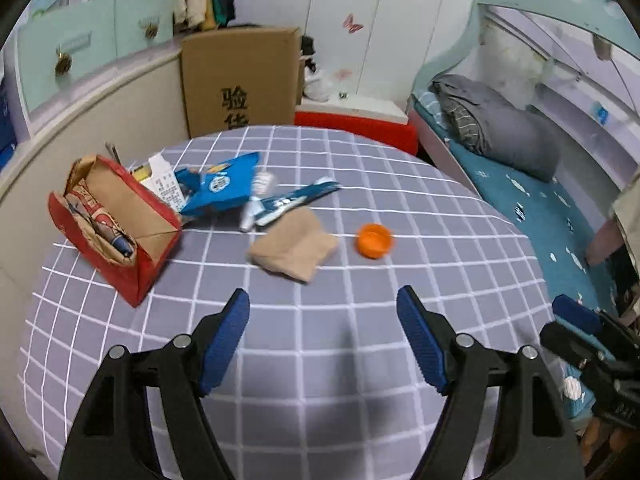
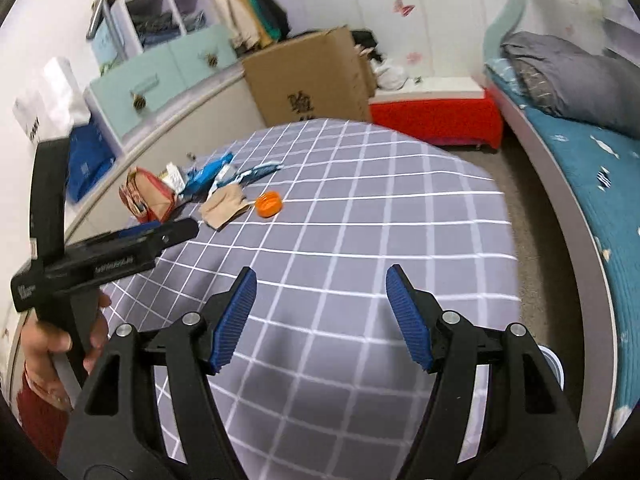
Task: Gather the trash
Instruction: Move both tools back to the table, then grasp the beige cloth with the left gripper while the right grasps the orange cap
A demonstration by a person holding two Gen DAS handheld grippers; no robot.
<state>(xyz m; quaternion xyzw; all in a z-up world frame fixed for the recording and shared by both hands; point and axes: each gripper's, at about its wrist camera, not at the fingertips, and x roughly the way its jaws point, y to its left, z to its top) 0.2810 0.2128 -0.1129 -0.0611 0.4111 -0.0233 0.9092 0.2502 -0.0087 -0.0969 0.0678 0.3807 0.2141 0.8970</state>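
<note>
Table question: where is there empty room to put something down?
The checked tablecloth is bare from the orange cap and tan paper toward the grippers, and right of the cap. It is crowded by the red bag and blue wrappers.

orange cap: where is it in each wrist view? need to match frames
Left wrist: orange cap sits just right of centre on the checked cloth, right of the tan paper wad.
Right wrist: orange cap is left of centre, farther off, again just right of the tan paper wad.
Shared landmark: the red paper bag lying on its side, left of the cap in both.
</note>
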